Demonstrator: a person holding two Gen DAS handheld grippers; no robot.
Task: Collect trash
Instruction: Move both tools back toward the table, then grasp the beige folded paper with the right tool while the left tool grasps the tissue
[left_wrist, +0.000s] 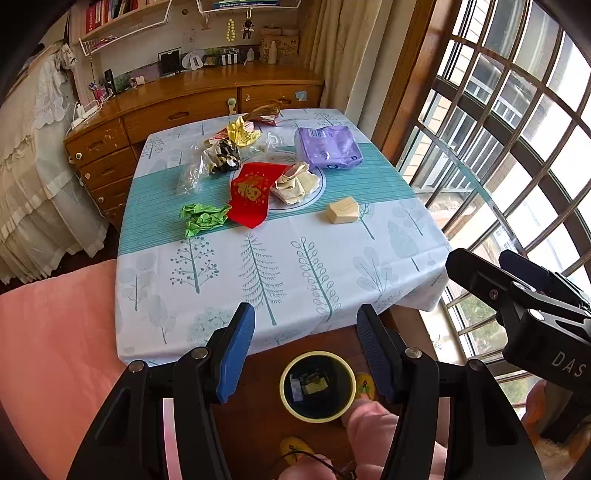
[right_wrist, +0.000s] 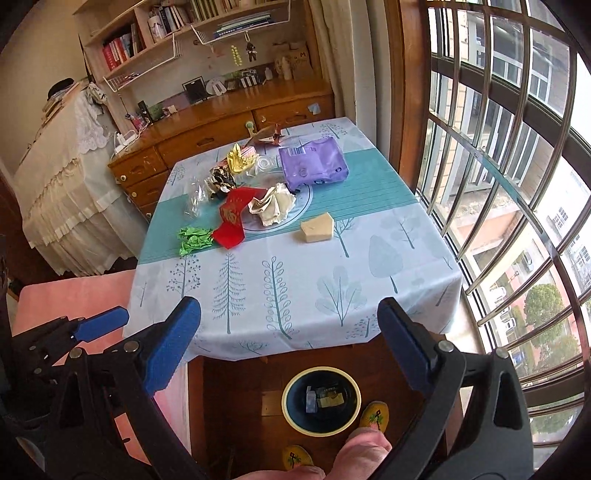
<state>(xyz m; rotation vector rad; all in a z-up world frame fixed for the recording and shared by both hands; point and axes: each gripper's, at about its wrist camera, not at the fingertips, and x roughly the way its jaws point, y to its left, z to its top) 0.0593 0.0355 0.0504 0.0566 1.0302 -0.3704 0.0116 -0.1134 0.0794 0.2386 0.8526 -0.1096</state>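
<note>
**Both grippers hanging empty above the bin**

We are holding the left gripper (left_wrist: 304, 354) and the right gripper (right_wrist: 290, 343) over the near edge of the table (left_wrist: 280, 288), each with its blue pads spread wide and nothing between them.

Going left to right across the tree-print cloth, we are seeing a green crumpled paper (left_wrist: 203, 218), then a red packet (left_wrist: 253, 194) with its long axis running from the near left to the far right and a gold character printed on it that we are reading as "福". Beside it a cream crumpled wrapper (left_wrist: 293, 183) is lying on a plate (left_wrist: 317, 195), with a tan box (left_wrist: 342, 210) just right and a purple pack (left_wrist: 328, 147) farther back; its barcode label is too small to read.

On the floor below, the yellow-rimmed bin (right_wrist: 320, 400) is holding a few scraps.
</note>
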